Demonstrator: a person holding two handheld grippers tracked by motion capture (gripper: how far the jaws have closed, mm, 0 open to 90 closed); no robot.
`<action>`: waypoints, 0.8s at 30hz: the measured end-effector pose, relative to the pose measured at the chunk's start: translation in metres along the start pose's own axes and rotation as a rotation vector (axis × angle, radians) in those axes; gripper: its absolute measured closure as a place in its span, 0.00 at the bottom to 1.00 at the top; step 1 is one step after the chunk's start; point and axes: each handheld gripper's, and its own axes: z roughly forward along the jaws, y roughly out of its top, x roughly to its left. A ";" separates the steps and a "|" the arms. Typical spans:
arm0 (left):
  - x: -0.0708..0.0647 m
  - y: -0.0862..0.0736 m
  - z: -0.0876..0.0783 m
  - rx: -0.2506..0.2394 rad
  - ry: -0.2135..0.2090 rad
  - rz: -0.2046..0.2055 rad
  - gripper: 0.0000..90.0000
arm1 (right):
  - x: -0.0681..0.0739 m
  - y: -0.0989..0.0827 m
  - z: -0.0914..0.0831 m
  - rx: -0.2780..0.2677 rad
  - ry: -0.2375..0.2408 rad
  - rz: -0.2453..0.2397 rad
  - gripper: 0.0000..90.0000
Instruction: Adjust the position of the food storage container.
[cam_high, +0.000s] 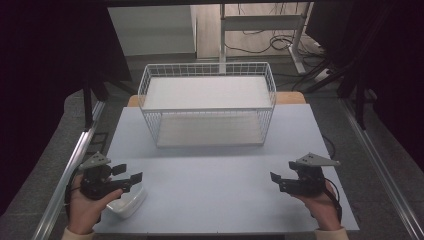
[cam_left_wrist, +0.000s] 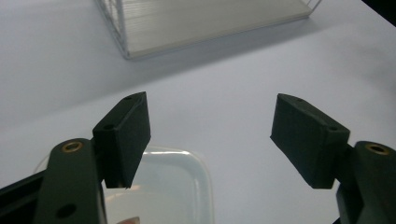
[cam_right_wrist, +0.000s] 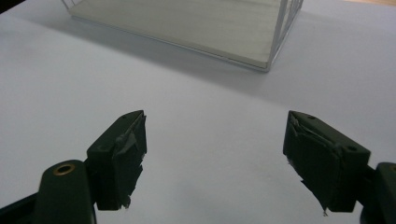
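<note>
Nearest the person, the left gripper (cam_high: 131, 178) hovers just above a translucent plastic container (cam_high: 128, 202), jaws apart, apparently poised to grasp its rim. Level with it, well to the container's right, the right gripper (cam_high: 276, 180) waits with jaws apart. Beyond the container, the white wire basket (cam_high: 207, 106) stands mid-surface (cam_high: 210, 175), the likely destination.

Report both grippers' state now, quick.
Left gripper: jaws open, holding nothing, above the clear plastic container.
Right gripper: jaws open, holding nothing, over the table.
</note>
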 end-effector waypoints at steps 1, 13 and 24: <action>0.002 -0.001 -0.002 -0.002 0.005 -0.005 0.31 | 0.000 0.000 0.000 0.002 -0.004 0.000 0.24; 0.024 -0.016 -0.022 0.000 0.028 -0.062 0.56 | 0.000 -0.002 0.003 0.013 -0.015 0.002 0.24; 0.050 -0.044 -0.043 0.058 0.136 -0.138 0.98 | 0.001 -0.003 0.005 0.028 -0.033 -0.005 0.24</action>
